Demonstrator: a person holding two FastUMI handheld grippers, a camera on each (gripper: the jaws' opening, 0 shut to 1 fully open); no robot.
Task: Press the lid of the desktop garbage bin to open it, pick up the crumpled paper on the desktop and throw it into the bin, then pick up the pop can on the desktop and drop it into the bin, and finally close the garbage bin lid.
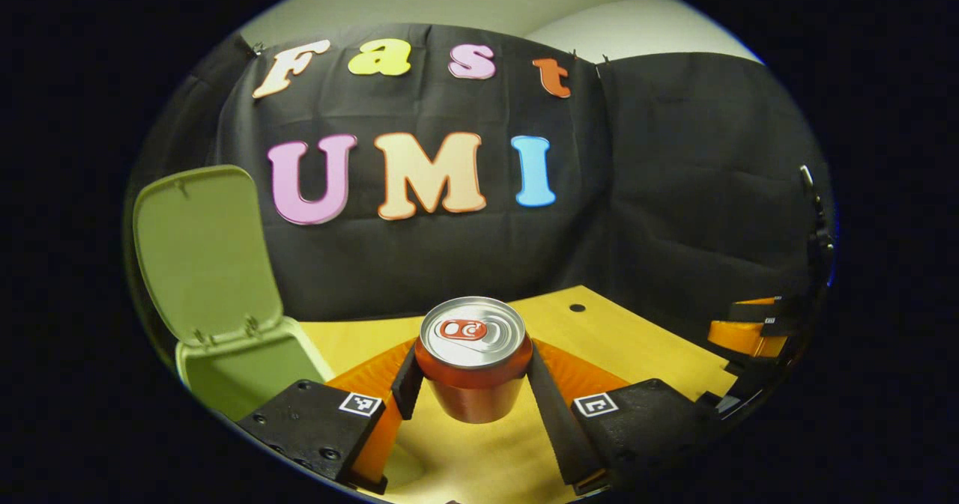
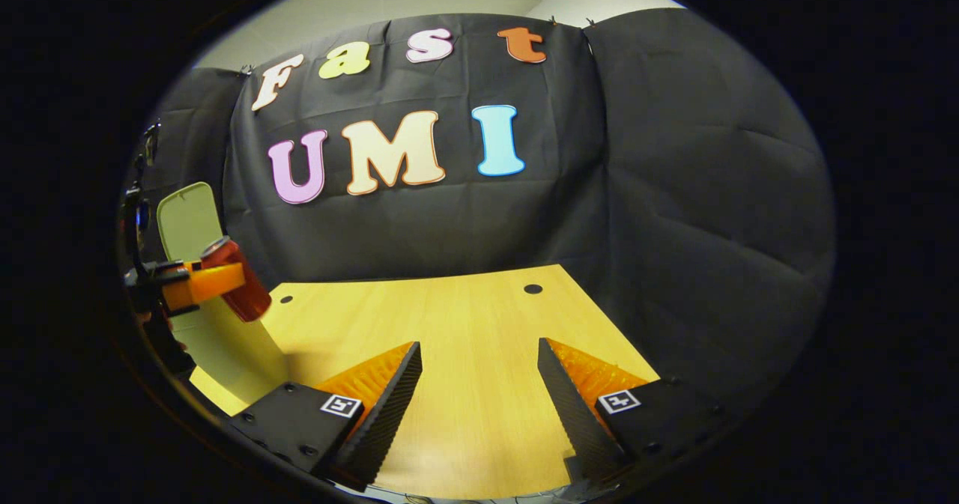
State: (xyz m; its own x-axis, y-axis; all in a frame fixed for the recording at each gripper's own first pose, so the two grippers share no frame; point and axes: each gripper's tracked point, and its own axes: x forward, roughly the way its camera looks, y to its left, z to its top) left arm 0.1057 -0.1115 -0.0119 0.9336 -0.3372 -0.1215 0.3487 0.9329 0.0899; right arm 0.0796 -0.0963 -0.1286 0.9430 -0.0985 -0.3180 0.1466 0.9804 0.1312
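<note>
Gripping the can (image 1: 473, 358) by its sides, the left tool (image 1: 472, 384) has both fingers pressed on it, upright and lifted clear of the tabletop (image 1: 637, 347). The bin (image 1: 240, 369) sits just left of the can, lid (image 1: 202, 249) flipped up and open. From the right gripper view the can hangs right in front of the bin. The right tool (image 2: 479, 392) is spread wide, nothing between its fingers, well to the bin's right.

Black cloth wall (image 2: 674, 189); wooden table (image 2: 464, 339)
</note>
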